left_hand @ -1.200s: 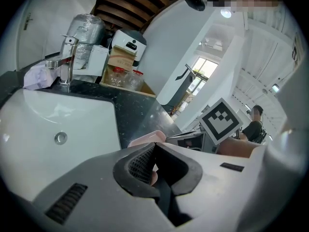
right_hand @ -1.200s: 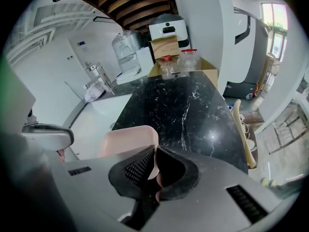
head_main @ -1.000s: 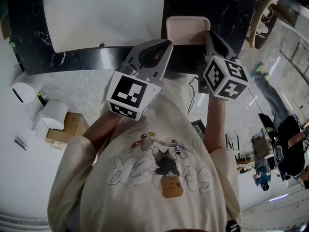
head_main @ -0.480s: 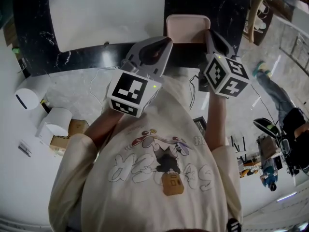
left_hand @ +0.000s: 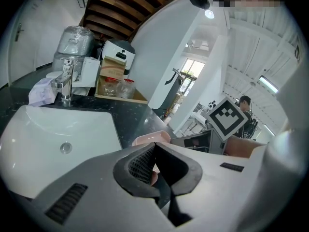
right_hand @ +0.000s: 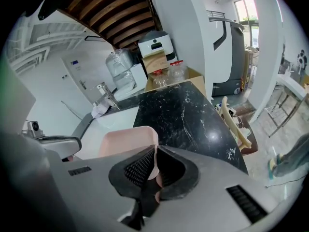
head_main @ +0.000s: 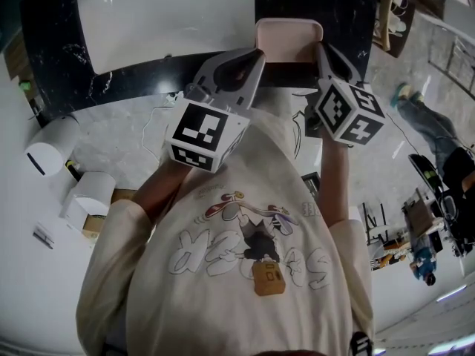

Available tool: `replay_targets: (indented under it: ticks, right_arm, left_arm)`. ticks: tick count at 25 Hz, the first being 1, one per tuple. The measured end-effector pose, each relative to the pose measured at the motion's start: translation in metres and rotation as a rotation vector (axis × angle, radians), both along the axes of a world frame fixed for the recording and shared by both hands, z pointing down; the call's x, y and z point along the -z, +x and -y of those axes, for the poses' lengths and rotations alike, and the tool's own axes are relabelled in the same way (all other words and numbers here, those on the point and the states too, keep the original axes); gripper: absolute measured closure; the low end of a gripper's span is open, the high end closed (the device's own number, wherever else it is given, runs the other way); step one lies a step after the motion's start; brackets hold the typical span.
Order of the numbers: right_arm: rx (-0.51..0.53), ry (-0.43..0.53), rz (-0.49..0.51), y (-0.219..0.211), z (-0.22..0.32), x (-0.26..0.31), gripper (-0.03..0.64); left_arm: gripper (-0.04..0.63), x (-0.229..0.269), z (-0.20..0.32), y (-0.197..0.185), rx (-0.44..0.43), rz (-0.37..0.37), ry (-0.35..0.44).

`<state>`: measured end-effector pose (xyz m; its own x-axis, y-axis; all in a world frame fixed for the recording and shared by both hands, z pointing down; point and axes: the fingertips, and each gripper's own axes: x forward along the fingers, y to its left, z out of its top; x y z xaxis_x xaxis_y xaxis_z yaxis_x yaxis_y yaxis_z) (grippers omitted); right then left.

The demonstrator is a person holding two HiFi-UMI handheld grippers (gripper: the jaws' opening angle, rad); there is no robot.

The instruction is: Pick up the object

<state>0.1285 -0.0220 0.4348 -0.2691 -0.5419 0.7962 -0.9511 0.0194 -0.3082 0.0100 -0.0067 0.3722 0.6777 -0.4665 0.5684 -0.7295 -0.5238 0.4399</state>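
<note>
I've got both grippers on the pink tray [head_main: 289,35]. L gripper [head_main: 254,56] is nearly closed, pads clamped on the tray's left rim; pink edge shows btwn the jaws in left gripper view. R gripper [head_main: 321,52] is the same, pinched onto the right rim w/ the rim filling the narrow gap. Tray sits btwn the two over the black marble counter [head_main: 326,2], just right of the white sink [head_main: 163,21]. Can't tell if it touches the counter. Faucet [left_hand: 65,81] and cardboard box [left_hand: 113,71] are behind the sink.
</note>
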Motion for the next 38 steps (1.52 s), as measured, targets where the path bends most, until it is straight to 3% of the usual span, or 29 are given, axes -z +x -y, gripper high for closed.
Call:
replay_targets:
  ticks: [15,29,38]
  right_arm:
    - [-0.05,0.06,-0.035,-0.014,-0.036,0.034,0.586]
    - [-0.124,0.122,-0.004,-0.022,-0.062,0.078,0.586]
    - [-0.037,0.11,0.051,-0.049,-0.079,0.089,0.586]
  left_arm:
    - [0.581,0.02,-0.031,-0.022,-0.038,-0.02,0.048]
    - [0.581,0.057,-0.039,-0.038,-0.057,-0.039,0.123]
    - [0.581,0.078,-0.039,-0.032,-0.099,-0.044,0.18]
